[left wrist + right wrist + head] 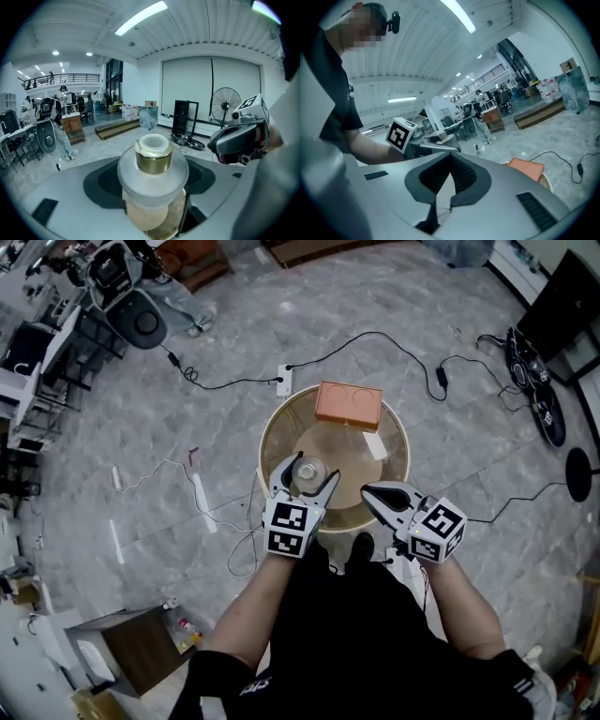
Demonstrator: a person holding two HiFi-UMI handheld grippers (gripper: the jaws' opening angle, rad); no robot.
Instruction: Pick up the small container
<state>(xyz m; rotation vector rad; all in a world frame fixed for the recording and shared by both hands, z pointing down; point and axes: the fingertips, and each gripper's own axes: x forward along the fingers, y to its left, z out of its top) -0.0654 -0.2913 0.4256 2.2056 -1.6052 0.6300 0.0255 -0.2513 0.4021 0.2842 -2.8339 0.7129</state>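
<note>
The small container (pixel 308 469) is a frosted jar with a gold collar and a white cap. It stands upright over the near left part of the round wooden table (pixel 384 442). My left gripper (pixel 307 480) is shut on it, one jaw on each side. In the left gripper view the container (pixel 152 171) fills the middle between the grey jaws. I cannot tell whether its base touches the table. My right gripper (pixel 369 491) hangs shut and empty over the table's near right edge. In the right gripper view its jaws (pixel 450 163) meet with nothing between them.
An orange flat box (pixel 349 403) lies at the table's far edge and shows again as the orange box (pixel 526 168). Cables and a power strip (pixel 283 382) run over the marble floor behind the table. A brown box (pixel 136 649) stands at the lower left.
</note>
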